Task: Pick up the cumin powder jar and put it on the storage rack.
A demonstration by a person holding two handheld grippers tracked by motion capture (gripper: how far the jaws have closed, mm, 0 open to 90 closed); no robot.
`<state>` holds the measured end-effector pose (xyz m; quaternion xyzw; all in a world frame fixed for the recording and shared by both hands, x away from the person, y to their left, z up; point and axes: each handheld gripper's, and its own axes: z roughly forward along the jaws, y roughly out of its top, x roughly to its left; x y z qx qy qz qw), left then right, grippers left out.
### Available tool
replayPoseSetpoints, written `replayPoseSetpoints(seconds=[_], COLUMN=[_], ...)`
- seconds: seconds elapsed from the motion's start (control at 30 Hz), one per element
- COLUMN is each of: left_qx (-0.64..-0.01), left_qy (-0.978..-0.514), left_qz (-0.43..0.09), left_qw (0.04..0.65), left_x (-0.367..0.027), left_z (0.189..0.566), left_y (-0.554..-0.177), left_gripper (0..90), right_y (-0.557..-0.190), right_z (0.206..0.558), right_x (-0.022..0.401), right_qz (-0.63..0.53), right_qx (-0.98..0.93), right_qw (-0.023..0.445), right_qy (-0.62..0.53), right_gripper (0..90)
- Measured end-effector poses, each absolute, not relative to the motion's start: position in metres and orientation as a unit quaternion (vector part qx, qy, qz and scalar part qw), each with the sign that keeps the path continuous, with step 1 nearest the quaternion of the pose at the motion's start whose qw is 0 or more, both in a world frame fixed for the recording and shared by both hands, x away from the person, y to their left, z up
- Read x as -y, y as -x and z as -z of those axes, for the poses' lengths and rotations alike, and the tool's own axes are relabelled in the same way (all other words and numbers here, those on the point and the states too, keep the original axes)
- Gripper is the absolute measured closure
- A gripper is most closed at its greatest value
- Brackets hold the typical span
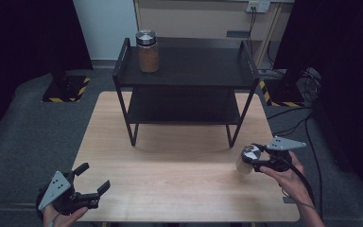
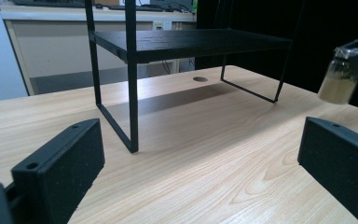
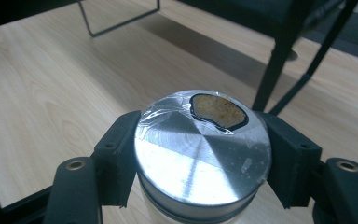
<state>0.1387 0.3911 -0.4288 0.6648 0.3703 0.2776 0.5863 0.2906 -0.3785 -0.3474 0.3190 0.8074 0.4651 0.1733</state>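
Note:
A small glass jar (image 1: pixel 246 160) with a silver metal lid (image 3: pixel 200 149) and pale powder inside hangs just above the table at the right, tilted a little; my right gripper (image 1: pixel 254 158) is shut on it just under the lid. The same jar (image 2: pixel 341 79) appears at the right edge of the left gripper view, off the table. A second jar (image 1: pixel 147 51) with brown contents stands upright on the top left of the black two-tier shelf (image 1: pixel 189 71). My left gripper (image 1: pixel 94 182) rests at the table's front left corner, open, with nothing between its fingers (image 2: pixel 58 165).
The wooden table (image 1: pixel 170 179) has bare surface between the two grippers and in front of the shelf. The shelf's thin black legs (image 2: pixel 131 93) stand at mid table. Cables (image 1: pixel 293 125) lie on the floor to the right.

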Motion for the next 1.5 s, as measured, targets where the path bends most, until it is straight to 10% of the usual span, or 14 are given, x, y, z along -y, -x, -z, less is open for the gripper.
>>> replayPoseSetpoints(seconds=[1.5], left_qx=[-0.377], left_qy=[-0.668], left_qz=[-0.269], left_qw=[0.583], left_x=[-0.39], left_z=[0.428], left_y=[-0.14], left_gripper=[0.0], right_y=[-0.364], right_z=[0.121], right_x=[0.299], right_qz=[-0.473], right_qx=[-0.856], right_qw=[0.106], right_qy=[-0.18], right_gripper=[35.4])
